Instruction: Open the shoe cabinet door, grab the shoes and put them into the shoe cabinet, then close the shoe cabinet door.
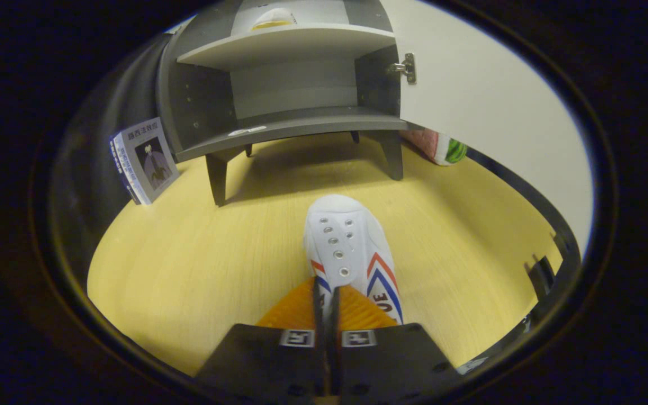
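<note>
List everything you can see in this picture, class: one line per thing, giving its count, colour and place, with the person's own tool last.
Cabinet: one, grey with pale shelves, standing on legs beyond the shoe.
Door: one, white, swung open at the cabinet's right side.
Hinge: one, metal, on the door's inner edge.
Upper-shelf item: one, white and yellow, too cut off to identify.
Book: one, white and grey cover, leaning left of the cabinet.
Watermelon-patterned thing: one, red and green, behind the door.
Floor: one, yellow wood.
Shoe: one, white with red and blue stripes, toe towards the cabinet.
Tool: one, fingers closed on the shoe's heel end.
</note>
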`<state>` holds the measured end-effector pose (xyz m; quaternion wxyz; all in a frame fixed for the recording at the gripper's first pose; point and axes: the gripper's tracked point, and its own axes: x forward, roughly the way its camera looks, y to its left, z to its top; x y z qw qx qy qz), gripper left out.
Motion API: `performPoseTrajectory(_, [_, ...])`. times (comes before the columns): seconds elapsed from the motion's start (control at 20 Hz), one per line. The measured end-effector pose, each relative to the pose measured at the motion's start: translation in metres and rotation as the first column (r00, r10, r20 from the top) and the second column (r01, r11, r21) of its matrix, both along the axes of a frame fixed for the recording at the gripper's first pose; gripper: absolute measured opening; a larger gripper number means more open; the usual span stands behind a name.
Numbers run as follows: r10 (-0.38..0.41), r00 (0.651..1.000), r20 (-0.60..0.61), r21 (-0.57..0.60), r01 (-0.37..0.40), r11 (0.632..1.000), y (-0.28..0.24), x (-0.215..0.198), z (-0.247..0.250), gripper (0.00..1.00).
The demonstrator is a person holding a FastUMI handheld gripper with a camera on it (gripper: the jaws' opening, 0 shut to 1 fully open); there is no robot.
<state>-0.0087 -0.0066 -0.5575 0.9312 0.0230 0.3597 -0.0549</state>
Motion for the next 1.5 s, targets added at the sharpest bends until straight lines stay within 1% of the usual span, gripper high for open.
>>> performPoseTrajectory(0.1, [0.017,1.0,0.006,0.02,-0.017,1.0,0.0,0.0,0.001,0.04])
performPoseTrajectory(0.2, [0.037,0.999,0.016,0.009,-0.037,0.999,0.0,0.001,0.002,0.02])
performPoseTrajectory(0.4, [0.056,0.996,0.065,0.014,-0.057,0.998,0.004,0.008,0.013,0.02])
performPoseTrajectory(0.55, [0.058,0.991,0.117,0.015,-0.06,0.998,0.003,0.015,0.034,0.02])
performPoseTrajectory(0.65, [0.071,0.988,0.135,0.016,-0.074,0.997,0.002,0.021,0.045,0.02])
performPoseTrajectory(0.8, [0.102,0.986,0.135,0.046,-0.109,0.993,0.008,0.017,0.046,0.02])
performPoseTrajectory(1.0, [0.099,0.976,0.196,0.054,-0.111,0.992,0.006,0.021,0.07,0.02])
performPoseTrajectory(1.1, [0.097,0.971,0.22,0.058,-0.113,0.992,0.006,0.023,0.091,0.02])
performPoseTrajectory(1.25, [0.11,0.96,0.259,0.042,-0.125,0.991,0.01,0.031,0.139,0.02])
performPoseTrajectory(1.4, [0.132,0.939,0.319,0.004,-0.141,0.99,0.018,0.043,0.21,0.02])
performPoseTrajectory(1.5, [0.14,0.921,0.364,-0.043,-0.133,0.99,0.021,0.051,0.264,0.02])
